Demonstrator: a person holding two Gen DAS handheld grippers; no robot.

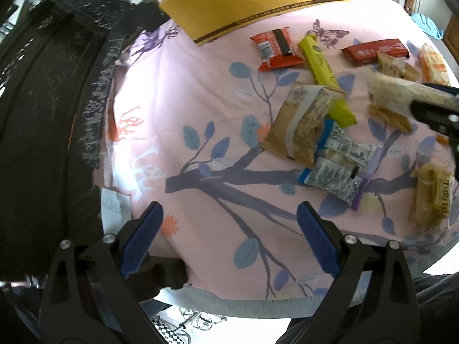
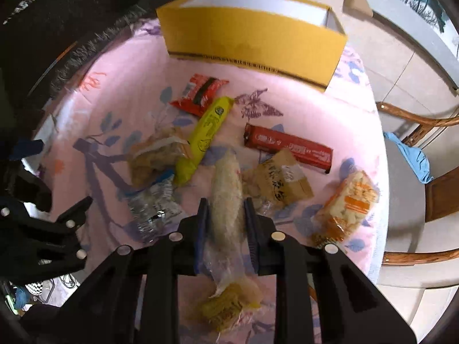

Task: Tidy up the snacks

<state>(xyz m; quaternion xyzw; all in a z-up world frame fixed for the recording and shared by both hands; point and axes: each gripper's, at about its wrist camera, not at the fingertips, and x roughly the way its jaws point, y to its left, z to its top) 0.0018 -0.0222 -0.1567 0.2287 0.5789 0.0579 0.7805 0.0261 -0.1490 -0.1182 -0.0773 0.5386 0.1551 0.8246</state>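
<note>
Several wrapped snacks lie on the pink floral tablecloth (image 2: 120,91) in front of an open yellow box (image 2: 252,43). My right gripper (image 2: 225,202) is shut on a long pale packet (image 2: 226,177), with its pads pressing on both sides. Around it lie a yellow-green stick (image 2: 203,134), a red bar (image 2: 289,146), a red packet (image 2: 200,93), a brown packet (image 2: 284,183) and an orange packet (image 2: 350,200). My left gripper (image 1: 229,209) stands open over bare cloth, left of the blue-and-white packets (image 1: 338,160) and the tan packet (image 1: 301,120).
Dark carved furniture (image 1: 43,86) borders the table's left side. A wooden chair (image 2: 416,123) with a blue cloth (image 2: 413,154) stands at the right. The round table's edge (image 1: 243,301) runs just below my left gripper. A yellow packet (image 2: 226,306) lies under my right gripper.
</note>
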